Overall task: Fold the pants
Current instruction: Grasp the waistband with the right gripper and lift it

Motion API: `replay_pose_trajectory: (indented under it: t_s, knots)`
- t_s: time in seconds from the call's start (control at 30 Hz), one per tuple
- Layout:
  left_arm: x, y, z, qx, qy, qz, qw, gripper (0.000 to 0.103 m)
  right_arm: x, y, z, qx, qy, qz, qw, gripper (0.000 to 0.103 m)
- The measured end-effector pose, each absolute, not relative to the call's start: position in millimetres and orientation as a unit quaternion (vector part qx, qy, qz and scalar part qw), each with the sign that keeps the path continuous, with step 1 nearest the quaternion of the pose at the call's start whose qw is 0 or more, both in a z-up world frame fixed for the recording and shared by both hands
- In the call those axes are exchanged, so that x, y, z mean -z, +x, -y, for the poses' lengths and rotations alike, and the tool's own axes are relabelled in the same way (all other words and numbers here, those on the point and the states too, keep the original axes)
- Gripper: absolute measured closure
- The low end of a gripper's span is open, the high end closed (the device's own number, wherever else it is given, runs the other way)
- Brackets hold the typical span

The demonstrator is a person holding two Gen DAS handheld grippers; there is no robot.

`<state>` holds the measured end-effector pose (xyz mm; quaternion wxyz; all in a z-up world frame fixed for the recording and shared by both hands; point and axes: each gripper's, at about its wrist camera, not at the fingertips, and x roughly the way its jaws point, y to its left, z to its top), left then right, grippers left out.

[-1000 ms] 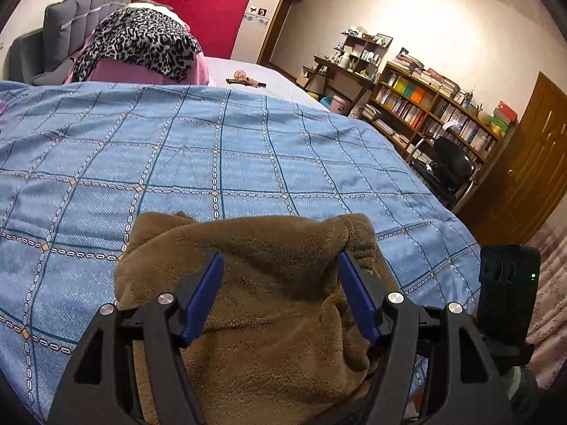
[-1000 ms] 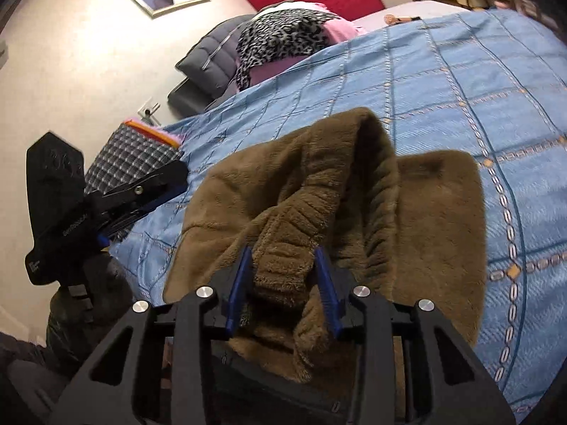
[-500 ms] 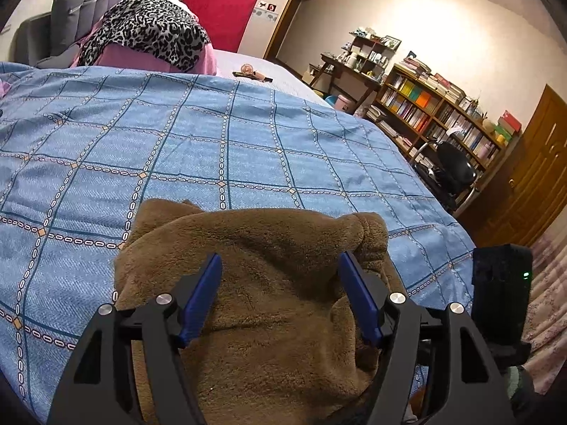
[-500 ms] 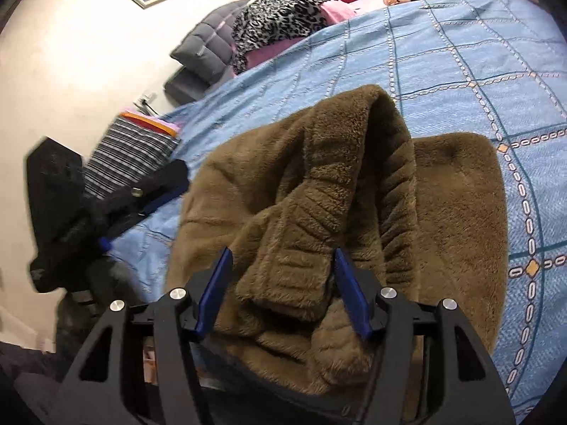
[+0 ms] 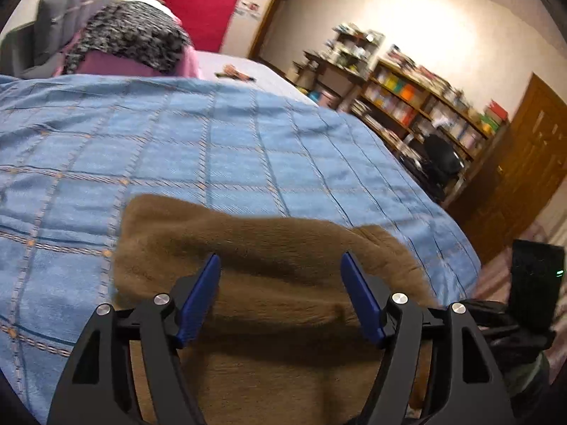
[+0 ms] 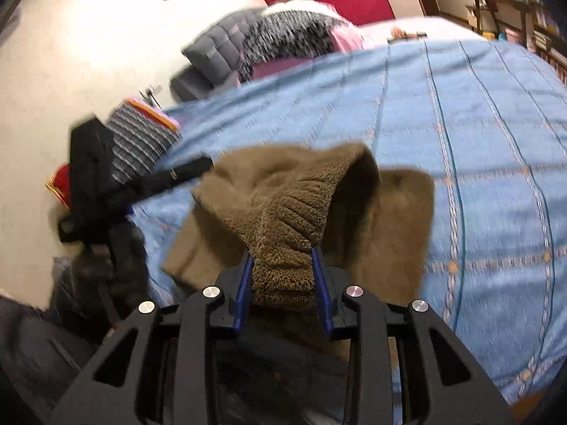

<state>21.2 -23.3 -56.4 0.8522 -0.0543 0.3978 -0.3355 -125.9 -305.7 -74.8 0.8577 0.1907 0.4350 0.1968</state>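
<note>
A: Brown fleece pants point(image 5: 269, 304), plush nap all over, bunched into a thick wad at the near edge of the bed point(image 5: 219, 148), on the blue checked bedspread.

B: Same pants point(image 6: 283, 191) from the right wrist view: ribbed, knit-looking band point(image 6: 290, 233) folded up into a raised ridge, smoother pile spread flat on both sides of it.

A: Long axis?

B: Hard to call with the folds. Ridge of the band running from the near edge away toward the headboard end; the rest of the cloth draped back over the near edge and down out of sight.

A: From the left wrist view, far edge of the wad lying crosswise, roughly parallel to the near edge of the bed, one rounded corner toward the right.

B: Right tool point(image 6: 281, 276): just been closing, now narrow, blue pads point(image 6: 320, 283) pressed on both sides of the ribbed band. Gripping it.

A: Left tool point(image 5: 280, 301): spread wide, blue pads point(image 5: 198, 301) apart with fleece beneath and between them, not pinching anything. Seen from the right wrist view, left tool point(image 6: 191, 170) blurred, just beside the left edge of the pants.

B: Beyond, leopard-print cloth point(image 5: 131, 35) heaped at the headboard end, well apart from the pants.
</note>
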Motion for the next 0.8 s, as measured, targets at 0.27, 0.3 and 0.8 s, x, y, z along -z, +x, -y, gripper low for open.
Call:
replay_pose_trajectory:
  t_s: [0.27,0.3,0.8]
  knots:
    - [101,-7,63,0.356,0.037,-0.431,0.829,0.031,98,-123,304,-0.185,0.207,-0.436,0.856,0.041]
    - [102,-8,63,0.355,0.04,-0.428,0.83,0.031,95,-122,310,-0.174,0.216,-0.431,0.859,0.037]
    - [96,-10,55,0.356,0.015,-0.419,0.835,0.03,125,-76,313,-0.183,0.316,-0.448,0.816,0.067]
